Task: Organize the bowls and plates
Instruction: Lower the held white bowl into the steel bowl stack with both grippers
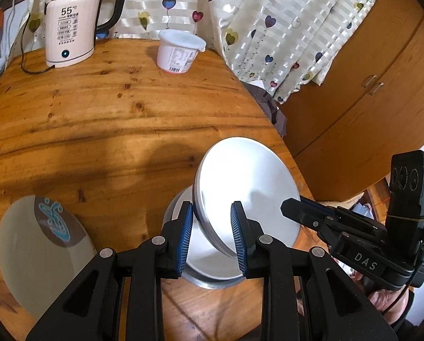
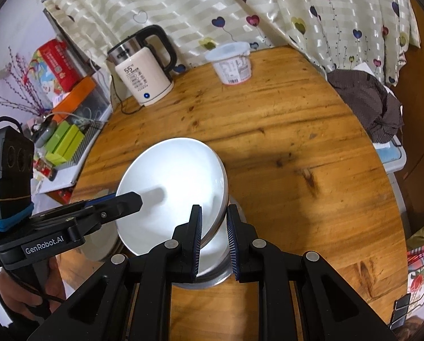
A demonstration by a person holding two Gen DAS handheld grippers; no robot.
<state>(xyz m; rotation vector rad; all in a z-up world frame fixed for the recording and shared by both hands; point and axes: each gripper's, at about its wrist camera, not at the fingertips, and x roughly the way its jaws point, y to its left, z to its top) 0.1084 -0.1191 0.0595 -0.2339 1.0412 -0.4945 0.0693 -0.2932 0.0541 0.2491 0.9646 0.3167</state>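
Note:
A white plate is held tilted above a metal bowl on the round wooden table. My left gripper has its jaws astride the plate's left rim with a gap, so it is open. My right gripper is shut on the plate's right rim, above the bowl. The right gripper also shows in the left wrist view, and the left gripper shows in the right wrist view. A grey-white plate with a teal motif lies flat at the left.
An electric kettle and a white lidded tub stand at the table's far side. A curtain hangs behind. A dark cloth lies off the right edge. Cluttered boxes sit to the left. A wooden cabinet stands to the right.

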